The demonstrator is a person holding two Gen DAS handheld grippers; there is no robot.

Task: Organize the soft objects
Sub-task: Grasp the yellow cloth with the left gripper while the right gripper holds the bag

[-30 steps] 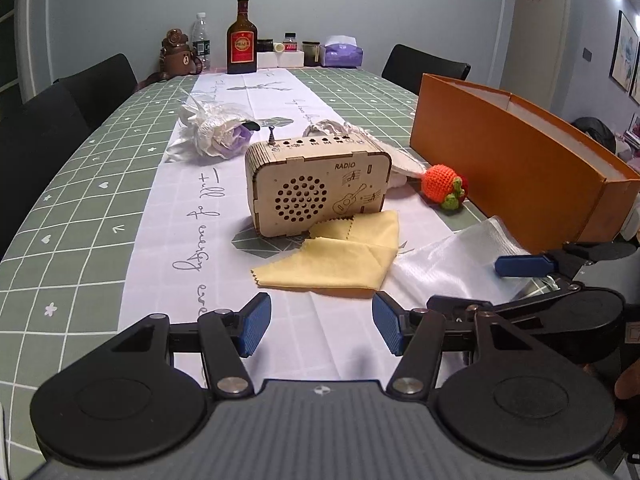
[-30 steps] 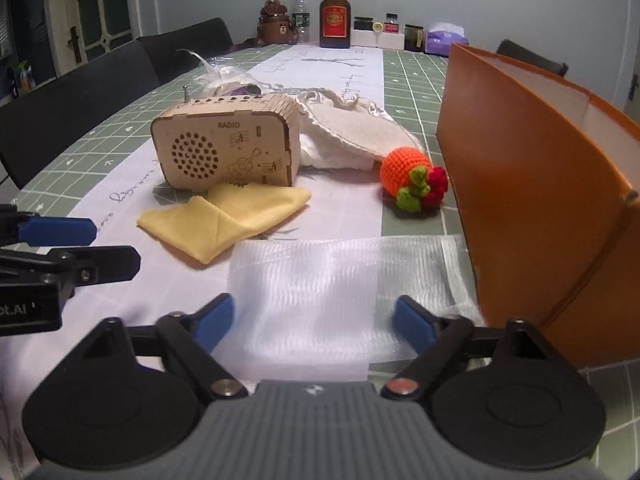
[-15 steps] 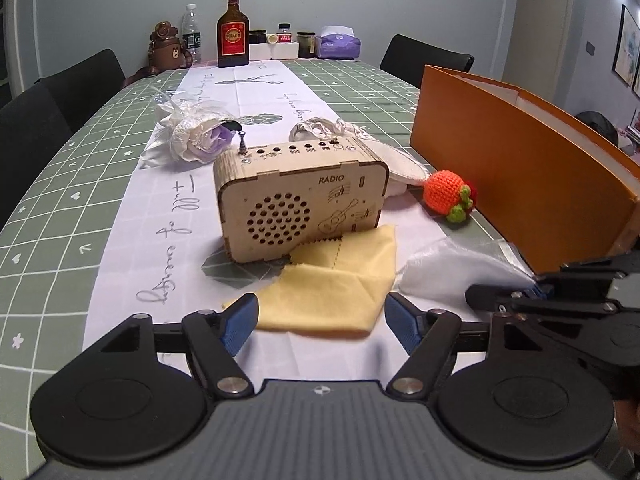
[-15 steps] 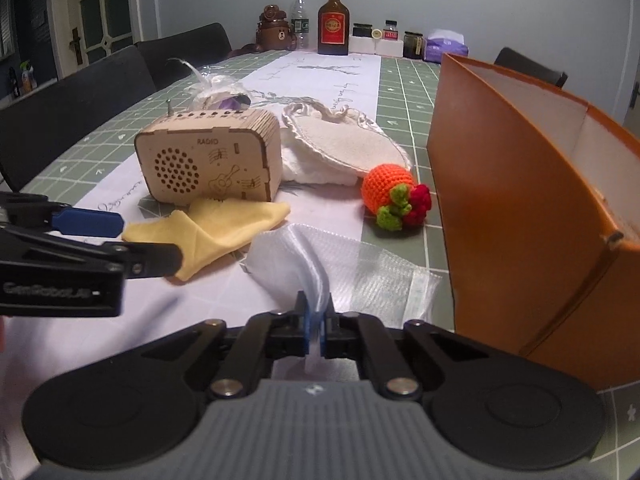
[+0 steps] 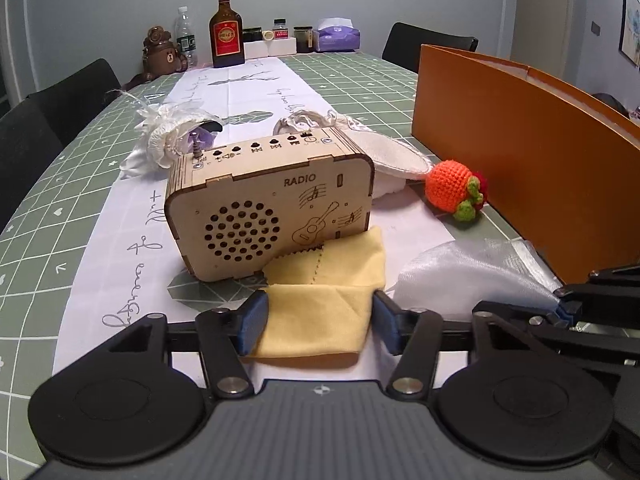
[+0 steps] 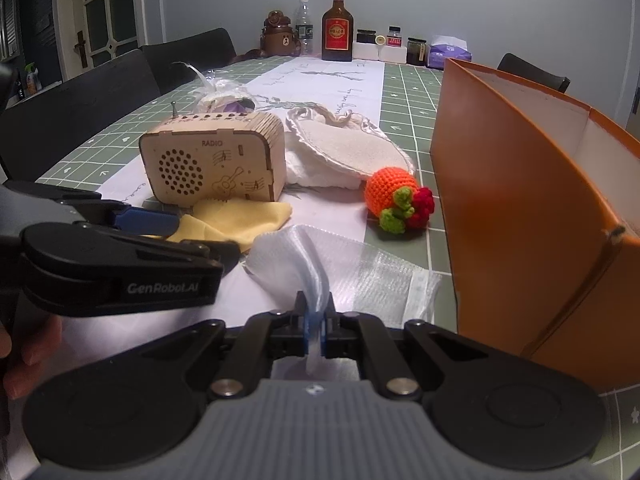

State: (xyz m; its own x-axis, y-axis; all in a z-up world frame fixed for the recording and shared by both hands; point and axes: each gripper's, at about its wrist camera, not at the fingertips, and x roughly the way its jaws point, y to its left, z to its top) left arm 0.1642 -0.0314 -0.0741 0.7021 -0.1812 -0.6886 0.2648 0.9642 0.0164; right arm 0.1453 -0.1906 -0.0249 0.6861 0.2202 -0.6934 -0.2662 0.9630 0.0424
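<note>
A yellow cloth (image 5: 320, 320) lies on the table runner just in front of a wooden radio (image 5: 272, 208). My left gripper (image 5: 320, 326) straddles it; its jaws are closing with the cloth between the blue pads and a wide gap still between them. My right gripper (image 6: 316, 320) is shut on the near edge of a white sheer pouch (image 6: 360, 264), which is pulled up into a ridge. The pouch (image 5: 472, 276) shows again in the left wrist view, beside the yellow cloth. An open orange box (image 6: 520, 208) stands to the right.
A crocheted orange toy (image 6: 390, 190) sits by the box wall. A white padded cloth (image 6: 344, 152) and a white flower bundle (image 6: 224, 96) lie behind the radio (image 6: 216, 168). A bottle (image 5: 227, 32), jars and a tissue box stand at the far end. Black chairs line the table.
The left gripper moved forward until its pads flank the yellow cloth, and its jaws have narrowed since the middle frame. The right gripper shut on the white pouch and gathered its edge.
</note>
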